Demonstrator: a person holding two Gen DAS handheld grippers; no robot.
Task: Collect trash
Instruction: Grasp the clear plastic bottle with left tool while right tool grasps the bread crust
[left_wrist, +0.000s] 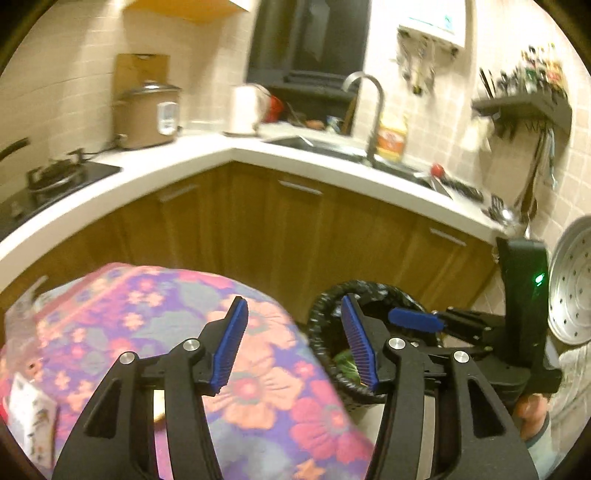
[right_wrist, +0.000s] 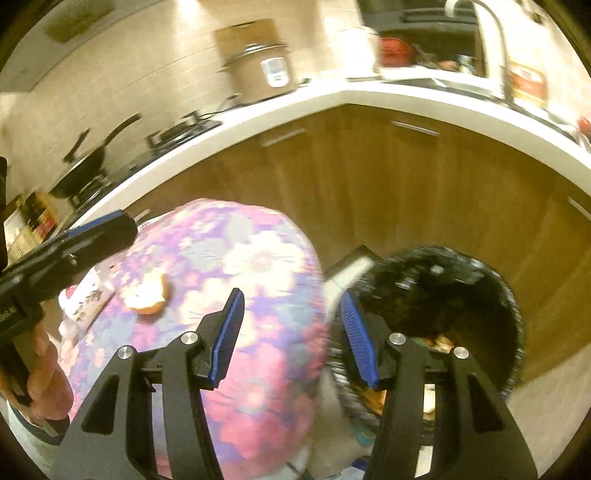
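Trash already lies in the black-lined bin (left_wrist: 325, 325) on the floor at about four o'clock of the flowered tablecloth (left_wrist: 155, 317): green leaves and orange scraps show inside its crinkled liner. Left on the cloth, I judge, are a bitten piece of bread (right_wrist: 147, 295) at nine o'clock in my right view and a printed paper packet (right_wrist: 86, 295) just beside it, so the job looks partly done. My left tongs (left_wrist: 293, 343) stand half-wide with nothing between the ribbed blue pads. My right tongs (right_wrist: 291, 338) are likewise half-wide and empty. The cloth is soft and rounded over the table; the bread looks spongy, pale inside, browned at the crust.
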